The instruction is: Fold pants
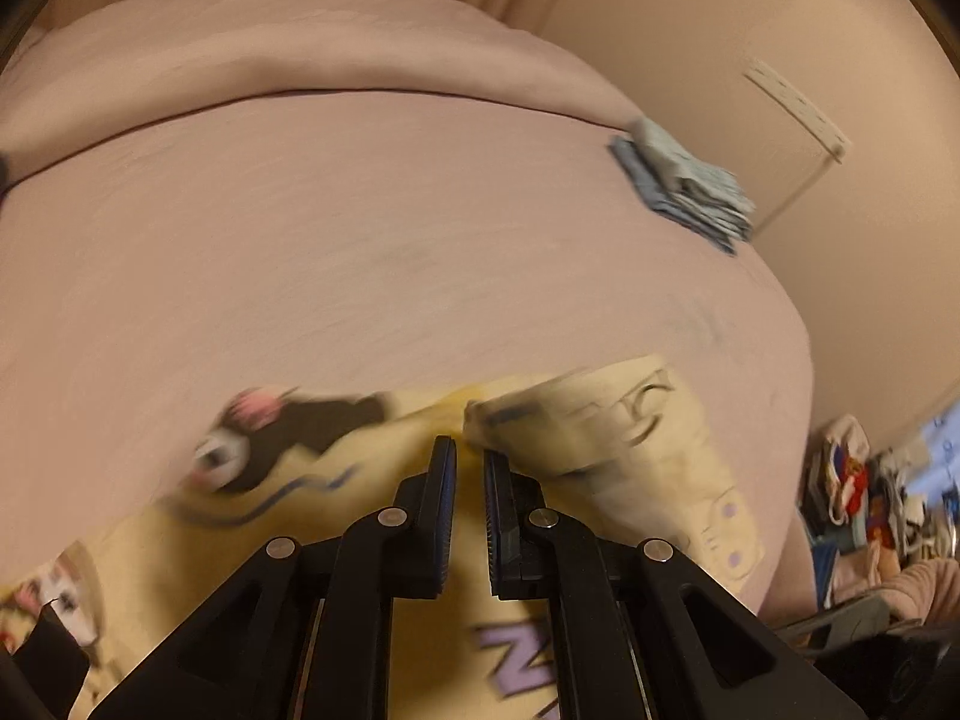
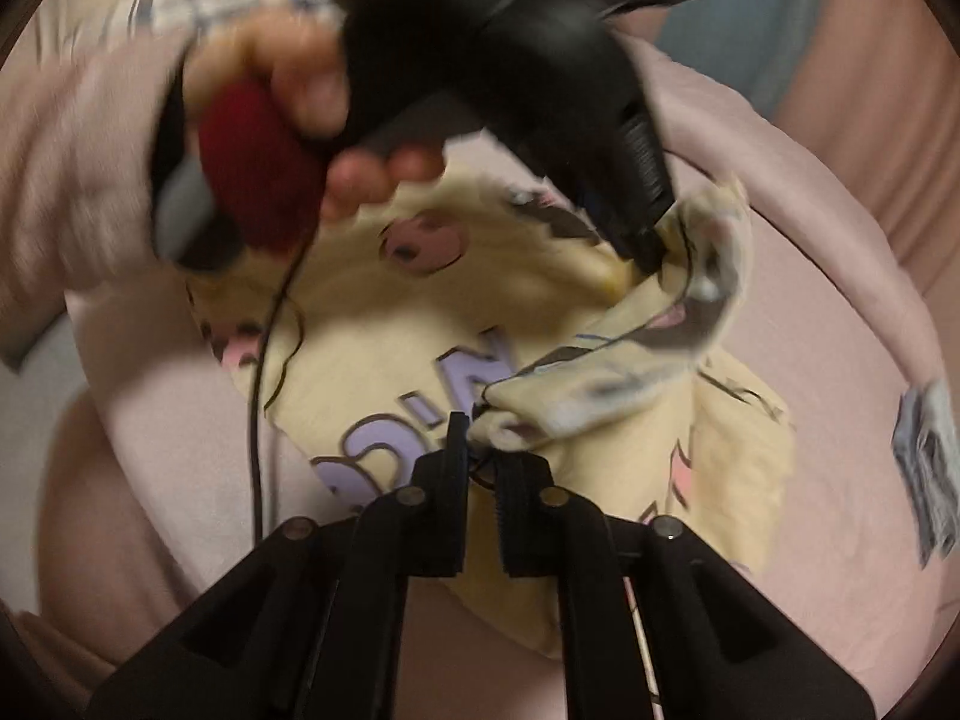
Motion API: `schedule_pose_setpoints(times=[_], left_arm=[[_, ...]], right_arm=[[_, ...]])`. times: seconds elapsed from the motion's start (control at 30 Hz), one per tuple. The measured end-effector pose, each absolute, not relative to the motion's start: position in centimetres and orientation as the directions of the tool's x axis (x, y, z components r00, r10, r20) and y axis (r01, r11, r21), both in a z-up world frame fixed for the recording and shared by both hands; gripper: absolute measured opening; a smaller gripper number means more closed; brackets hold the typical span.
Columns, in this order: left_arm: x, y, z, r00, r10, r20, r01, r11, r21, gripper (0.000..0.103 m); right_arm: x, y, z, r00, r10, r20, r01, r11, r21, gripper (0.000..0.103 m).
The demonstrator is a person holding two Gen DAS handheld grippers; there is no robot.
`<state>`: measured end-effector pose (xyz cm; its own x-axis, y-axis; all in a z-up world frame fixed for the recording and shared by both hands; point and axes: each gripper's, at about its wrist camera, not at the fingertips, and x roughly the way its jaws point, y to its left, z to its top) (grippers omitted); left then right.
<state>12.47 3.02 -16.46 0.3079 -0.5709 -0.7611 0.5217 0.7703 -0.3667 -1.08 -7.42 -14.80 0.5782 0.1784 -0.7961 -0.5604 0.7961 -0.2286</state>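
**Both claws pinching the yellow pants above the pink bed: mid-fold carry**

Right gripper (image 2: pixel 480 438): your jaws stand almost together on a bunched corner of the pants (image 2: pixel 600 396), the cloth wedged between the tips. The grip looks thin, with only an edge caught, so judge it as light.

Left gripper (image 1: pixel 469 450): jaws fully closed; in its own view a yellow fold meets the tips. Seen from the right wrist, the same tool (image 2: pixel 645 252) bites a second corner up and to the right, your hand (image 2: pixel 312 96) wrapped around its handle, a thin black cable (image 2: pixel 259 396) hanging from it.

The relation that governs the coming move: the two pinched corners are joined by a raised, drooping edge that runs from your right claw diagonally up to your left claw. That edge is the long axis of the flap. The rest of the garment, with its purple lettering (image 2: pixel 414 420) and cartoon print, lies flat on the bedspread (image 1: pixel 360 240) below and beyond both claws. Both hands are equally engaged; neither is nearer a free end.

Judgement: the fold is partway through. Setting the flap down squarely calls for carrying both corners together and keeping the edge between them taut.

Periphery: a folded stack of blue-grey laundry (image 1: pixel 684 186) sits well apart near the bed's edge.
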Motion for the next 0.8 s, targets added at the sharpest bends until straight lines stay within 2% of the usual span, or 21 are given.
schedule_pose_setpoints(times=[0.03, 0.07, 0.1, 0.13, 0.23, 0.37, 0.43, 0.47, 0.53, 0.63, 0.67, 0.73, 0.77, 0.8], left_arm=[[12.4, 3.9, -16.4, 0.323, -0.564, -0.760, 0.506, 0.781, -0.365, 0.003], [12.4, 4.8, -16.4, 0.334, -0.563, -0.756, 0.488, 0.790, -0.372, 0.003], [12.5, 5.9, -16.3, 0.349, -0.562, -0.750, 0.459, 0.800, -0.386, 0.003], [12.6, 6.5, -16.3, 0.360, -0.558, -0.747, 0.439, 0.808, -0.392, 0.004], [12.0, 8.2, -16.0, 0.398, -0.532, -0.748, 0.387, 0.836, -0.389, 0.004], [10.2, 9.8, -15.6, 0.422, -0.505, -0.753, 0.344, 0.858, -0.383, 0.004], [8.4, 9.8, -15.7, 0.421, -0.490, -0.763, 0.330, 0.866, -0.375, 0.004], [7.7, 9.7, -15.8, 0.412, -0.504, -0.759, 0.333, 0.859, -0.390, 0.004], [6.3, 8.6, -16.3, 0.387, -0.518, -0.763, 0.348, 0.848, -0.400, 0.004], [4.6, 5.3, -16.9, 0.350, -0.557, -0.754, 0.394, 0.817, -0.421, 0.004], [4.4, 4.5, -17.2, 0.334, -0.571, -0.750, 0.401, 0.806, -0.436, 0.004], [4.3, 3.5, -17.9, 0.297, -0.593, -0.749, 0.414, 0.787, -0.458, 0.004], [4.2, 2.6, -18.4, 0.283, -0.581, -0.763, 0.429, 0.788, -0.441, 0.004], [4.2, 1.9, -19.0, 0.276, -0.549, -0.789, 0.438, 0.803, -0.405, 0.004]], right_arm=[[-1.1, -7.1, -15.1, 0.562, 0.199, -0.803, -0.578, 0.789, -0.209, 0.011], [-1.1, -6.7, -15.3, 0.531, 0.240, -0.813, -0.604, 0.780, -0.164, 0.020], [-1.1, -6.5, -15.4, 0.516, 0.264, -0.815, -0.617, 0.775, -0.139, 0.036], [-1.1, -6.3, -15.4, 0.508, 0.287, -0.812, -0.628, 0.768, -0.122, 0.042], [-0.8, -6.5, -15.1, 0.469, 0.383, -0.796, -0.662, 0.749, -0.030, 0.043], [1.2, -9.5, -12.9, 0.350, 0.561, -0.750, -0.647, 0.724, 0.239, 0.043], [3.0, -12.4, -11.2, 0.361, 0.596, -0.717, -0.611, 0.732, 0.301, 0.045], [4.0, -13.6, -10.5, 0.387, 0.585, -0.712, -0.597, 0.748, 0.290, 0.048], [6.4, -16.3, -9.0, 0.498, 0.483, -0.720, -0.545, 0.820, 0.173, 0.051], [11.1, -18.7, -8.9, 0.593, 0.252, -0.765, -0.483, 0.871, -0.087, 0.048], [12.4, -19.8, -9.2, 0.575, 0.231, -0.785, -0.480, 0.872, -0.095, 0.048], [14.6, -21.9, -9.7, 0.481, 0.290, -0.828, -0.516, 0.857, 0.000, 0.046], [14.6, -22.7, -9.7, 0.440, 0.323, -0.838, -0.547, 0.836, 0.035, 0.049], [15.4, -24.0, -9.6, 0.385, 0.371, -0.845, -0.580, 0.809, 0.091, 0.048]])
